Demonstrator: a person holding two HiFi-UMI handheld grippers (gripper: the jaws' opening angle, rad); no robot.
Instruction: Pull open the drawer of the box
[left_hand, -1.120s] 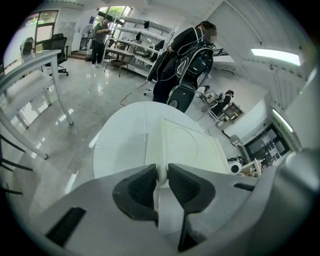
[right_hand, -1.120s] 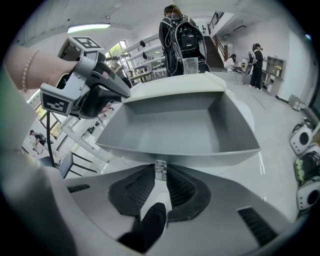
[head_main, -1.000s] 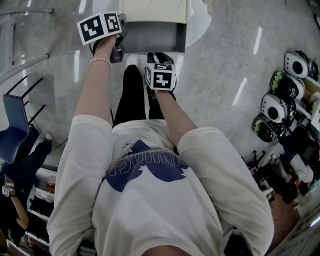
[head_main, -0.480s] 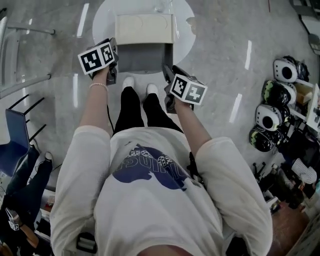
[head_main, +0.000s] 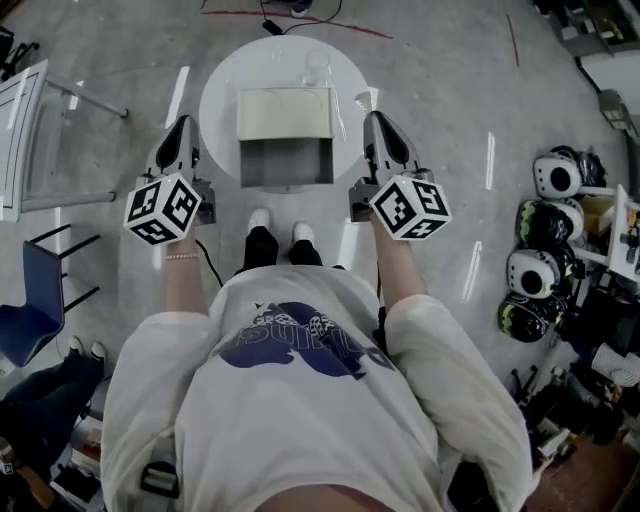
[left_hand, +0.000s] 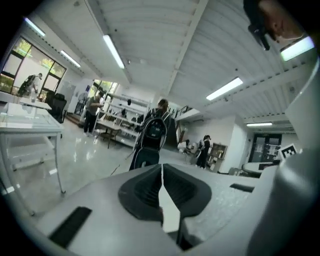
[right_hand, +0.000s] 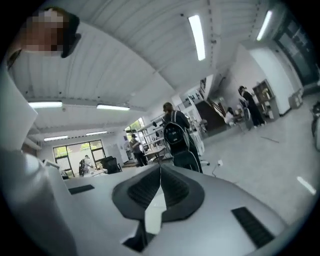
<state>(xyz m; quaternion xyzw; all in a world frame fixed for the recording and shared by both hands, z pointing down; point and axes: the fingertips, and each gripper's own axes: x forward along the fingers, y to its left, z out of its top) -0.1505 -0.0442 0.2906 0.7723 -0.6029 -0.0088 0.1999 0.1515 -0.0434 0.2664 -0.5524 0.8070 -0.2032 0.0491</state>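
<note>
Both arms up and stretched forward. The left gripper (head_main: 182, 126) and right gripper (head_main: 376, 120) point about level, either side of the box (head_main: 285, 112) on the round table (head_main: 218, 100). The drawer (head_main: 287, 163) is pulled out toward the person. Both jaws have just been closing and now meet, with nothing between them. A second ago both grippers were low at the drawer front; they're now raised and clear of it.

Helmets (head_main: 558, 175), well right of my right gripper (head_main: 376, 120); blue chair (head_main: 25, 300), left of my left gripper (head_main: 183, 125); round white worktop (head_main: 222, 110) between both.
</note>
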